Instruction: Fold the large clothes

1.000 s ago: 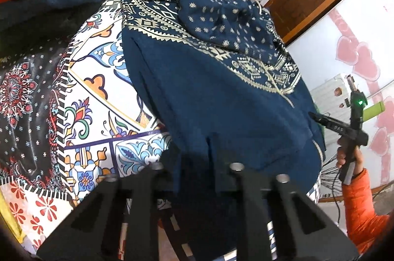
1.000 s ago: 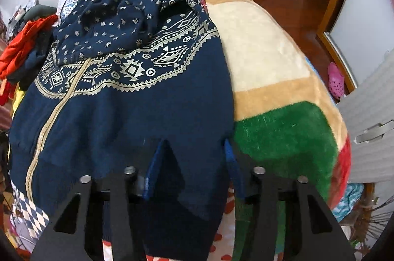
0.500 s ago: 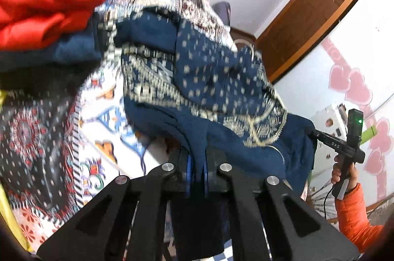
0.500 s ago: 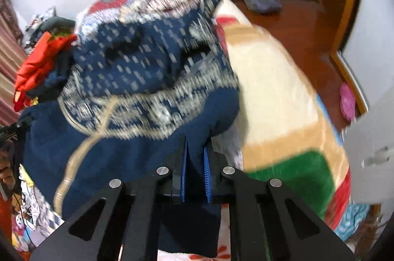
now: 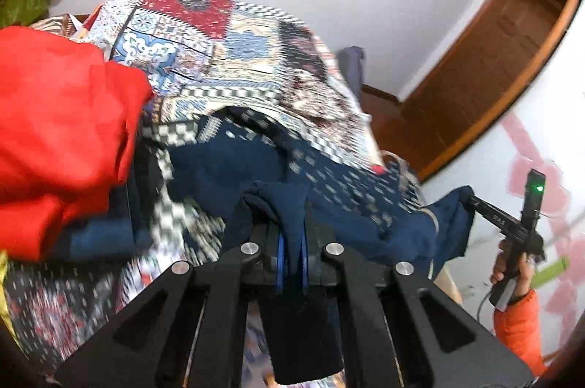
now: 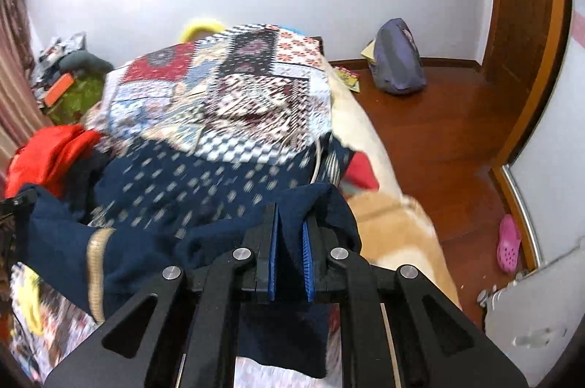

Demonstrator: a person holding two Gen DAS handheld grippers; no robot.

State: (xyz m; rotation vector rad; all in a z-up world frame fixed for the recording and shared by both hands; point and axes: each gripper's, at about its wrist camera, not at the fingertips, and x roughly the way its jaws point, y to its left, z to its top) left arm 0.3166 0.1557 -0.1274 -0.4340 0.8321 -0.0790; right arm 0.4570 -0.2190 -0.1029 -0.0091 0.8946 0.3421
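left wrist view: my left hand-held gripper [image 5: 291,256] is pinched nearly closed on a fold of the navy hoodie [image 5: 226,176], at what i take for the hem corner. dark cloth runs up between the blue pads [image 5: 280,260] and hangs out below them. the rest of the garment sags away over the bed [image 5: 234,66], bunched across the patchwork cover, beside a red garment [image 5: 62,132] at the left. far right, my right hand-held gripper [image 5: 471,201] has the other corner, an orange sleeve [image 5: 519,326] behind it. frame is motion-blurred, so the exact edge i can't confirm.

handling, my judgement: soft, floppy, mid-weight knit, not fragile, not slippery against ribbed pads. it will drape and drag its own weight, so hold at both hem corners and keep the edge between them taut.

right wrist view: right hand-held gripper [image 6: 290,252] also narrow, its pads clamping a thick fold of the same hoodie [image 6: 175,183]; the gap looks wider only because the cloth is doubled. gold zip trim [image 6: 95,263] hangs at the left, spotted hood panel lies ahead on the bed [image 6: 256,88]. floor [image 6: 438,132] right of the bed. the other gripper is barely in frame at the left edge, too dark to read.
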